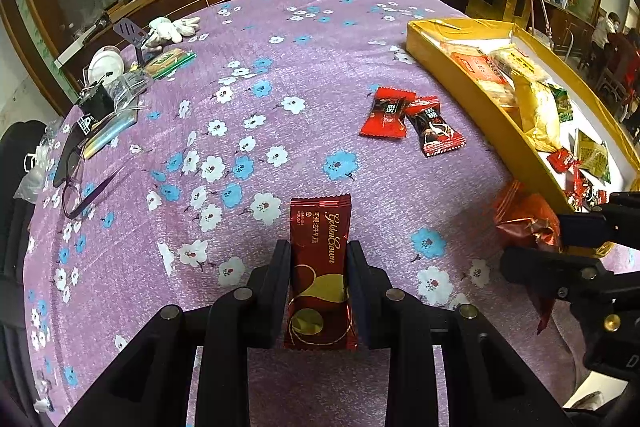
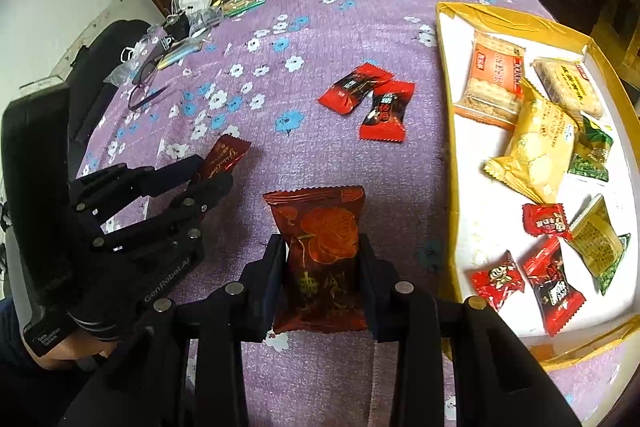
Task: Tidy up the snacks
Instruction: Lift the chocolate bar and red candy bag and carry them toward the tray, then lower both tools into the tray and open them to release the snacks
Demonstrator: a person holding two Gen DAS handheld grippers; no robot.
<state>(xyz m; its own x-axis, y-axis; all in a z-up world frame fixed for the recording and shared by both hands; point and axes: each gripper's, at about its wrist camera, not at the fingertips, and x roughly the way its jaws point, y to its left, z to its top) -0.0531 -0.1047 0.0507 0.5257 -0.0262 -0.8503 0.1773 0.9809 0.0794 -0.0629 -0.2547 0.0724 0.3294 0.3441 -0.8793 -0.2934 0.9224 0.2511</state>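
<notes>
Each hand-held gripper pinches a snack: left (image 1: 319,259) nougat (image 1: 320,267), right (image 2: 323,255) rose packet (image 2: 320,251).

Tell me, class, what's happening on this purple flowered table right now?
A person is sorting snacks with two hand-held tongs. The left tongs are shut on a dark red Golden Crown candy bar, and the right tongs are shut on a red rose-printed packet. Two red wrapped candies lie loose on the tablecloth. The yellow box to the right already holds biscuits and several small candies.
</notes>
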